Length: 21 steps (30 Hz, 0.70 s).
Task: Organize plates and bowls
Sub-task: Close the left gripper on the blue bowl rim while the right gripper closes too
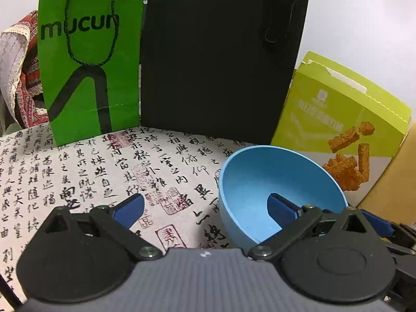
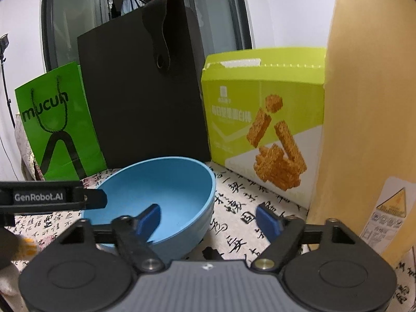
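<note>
A light blue bowl [image 1: 260, 179] [image 2: 166, 182] rests on the calligraphy-print cloth [image 1: 104, 171]. My left gripper [image 1: 205, 210] stands open astride the bowl's left wall, its right pad inside the bowl and its left pad well clear over the cloth. My right gripper [image 2: 209, 222] is open astride the bowl's right wall: the left pad sits inside the bowl, and the right pad is outside with a gap to the wall. One left-gripper finger [image 2: 52, 197] shows at the bowl's left rim in the right wrist view. A right-gripper finger [image 1: 378, 222] shows at the far right of the left wrist view.
Behind the bowl stand a green "mucun" paper bag [image 1: 88, 65], a tall black paper bag [image 1: 221, 52] and a yellow-green snack box [image 2: 265, 119]. A tall tan carton [image 2: 369, 104] walls off the right. Patterned fabric [image 1: 23, 78] lies at the far left.
</note>
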Each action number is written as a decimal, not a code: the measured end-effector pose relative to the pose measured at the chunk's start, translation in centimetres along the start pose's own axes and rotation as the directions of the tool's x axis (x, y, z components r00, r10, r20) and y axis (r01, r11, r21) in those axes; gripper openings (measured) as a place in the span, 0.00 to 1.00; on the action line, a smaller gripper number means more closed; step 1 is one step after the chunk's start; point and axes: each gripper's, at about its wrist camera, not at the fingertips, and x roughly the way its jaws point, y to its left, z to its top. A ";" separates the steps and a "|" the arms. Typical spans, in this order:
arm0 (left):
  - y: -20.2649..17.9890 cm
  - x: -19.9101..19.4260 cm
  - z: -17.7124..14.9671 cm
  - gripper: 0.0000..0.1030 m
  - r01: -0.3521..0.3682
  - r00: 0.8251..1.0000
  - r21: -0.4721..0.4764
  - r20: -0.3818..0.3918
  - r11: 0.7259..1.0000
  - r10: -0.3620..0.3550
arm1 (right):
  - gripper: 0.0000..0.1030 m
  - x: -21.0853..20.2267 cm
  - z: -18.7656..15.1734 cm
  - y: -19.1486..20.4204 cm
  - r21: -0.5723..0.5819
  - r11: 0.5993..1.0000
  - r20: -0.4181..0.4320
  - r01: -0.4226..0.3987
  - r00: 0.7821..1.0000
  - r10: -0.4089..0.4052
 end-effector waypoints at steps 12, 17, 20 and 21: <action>0.1 0.5 -1.2 0.41 0.136 0.990 0.030 -0.028 0.990 -0.135 | 0.39 0.5 -0.2 -0.1 0.046 0.998 -0.049 -0.038 0.998 0.040; 0.4 0.2 -1.2 0.25 0.181 0.983 0.025 -0.022 0.983 -0.180 | 0.23 0.7 -0.3 -0.2 0.067 0.996 -0.068 -0.055 0.996 0.059; 0.4 0.1 -1.3 0.24 0.180 0.984 0.029 -0.017 0.983 -0.179 | 0.22 0.6 -0.4 -0.2 0.076 0.996 -0.066 -0.054 0.996 0.059; 0.4 0.1 -1.3 0.24 0.180 0.984 0.030 -0.015 0.983 -0.179 | 0.21 0.6 -0.4 -0.3 0.083 0.995 -0.065 -0.055 0.996 0.061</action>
